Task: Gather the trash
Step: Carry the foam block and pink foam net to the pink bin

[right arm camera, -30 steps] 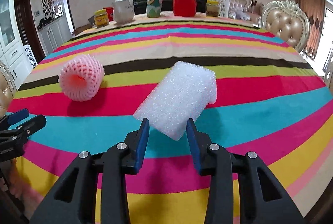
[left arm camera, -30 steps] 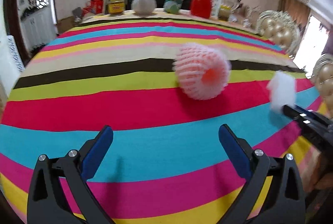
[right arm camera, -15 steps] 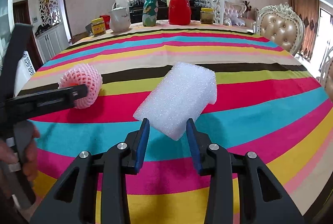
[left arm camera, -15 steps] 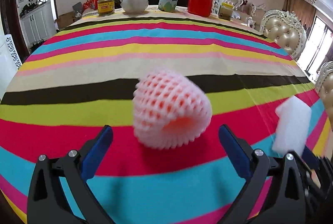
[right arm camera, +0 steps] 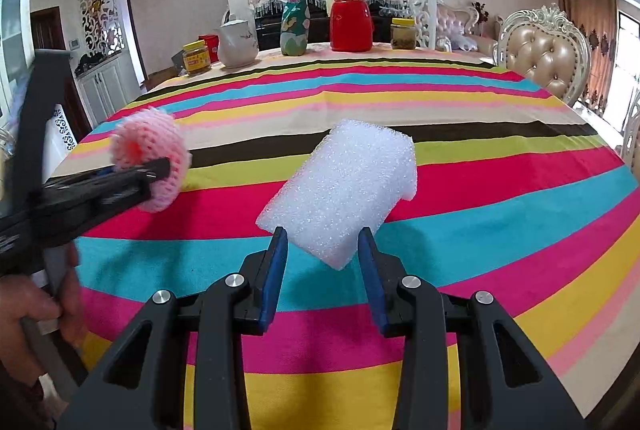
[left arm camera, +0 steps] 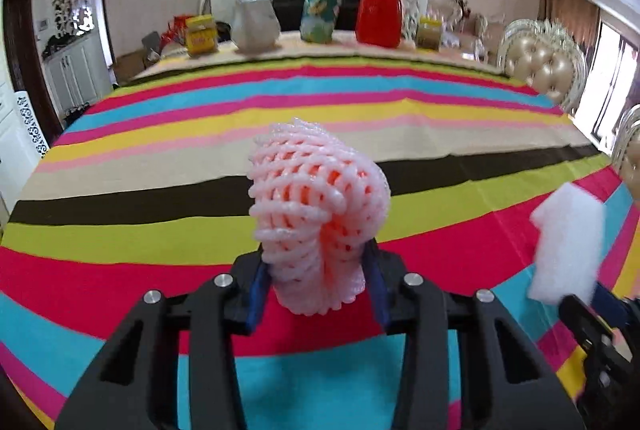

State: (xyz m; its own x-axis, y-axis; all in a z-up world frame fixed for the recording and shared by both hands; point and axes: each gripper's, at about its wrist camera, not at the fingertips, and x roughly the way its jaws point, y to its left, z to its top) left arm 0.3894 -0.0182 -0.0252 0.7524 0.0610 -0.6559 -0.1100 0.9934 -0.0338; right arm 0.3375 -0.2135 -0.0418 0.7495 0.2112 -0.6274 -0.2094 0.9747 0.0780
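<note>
The pink foam fruit net (left arm camera: 316,206) is a short netted sleeve squeezed between the blue pads of the left tongs (left arm camera: 318,280). Their jaws have just been closing, and the pads now press its lower sides inward. In the left wrist view its tube axis runs roughly level, with the open mouth turned to the right and a little toward the camera; the orange-pink inside shows through the mesh. In the right wrist view the net (right arm camera: 150,166) sits at the tip of the left tongs (right arm camera: 154,170), above the red and green stripes, its round open end facing the camera. Whether it rests on the cloth or is just clear of it cannot be told.

To its right, the white foam block (right arm camera: 344,186) is clamped at its near corner in the right tongs (right arm camera: 323,262). Its long axis slants up and away to the right, and it is lifted off the striped tabletop (right arm camera: 500,198).

A hand (right arm camera: 32,306) grips the left tool's handle.

At the far edge of the tabletop stand a yellow-lidded jar (right arm camera: 196,57), a white jug (right arm camera: 237,44), a green patterned bag (right arm camera: 294,20), a red thermos (right arm camera: 351,16) and a second jar (right arm camera: 404,33) with dark contents. What the other containers hold is not visible.
</note>
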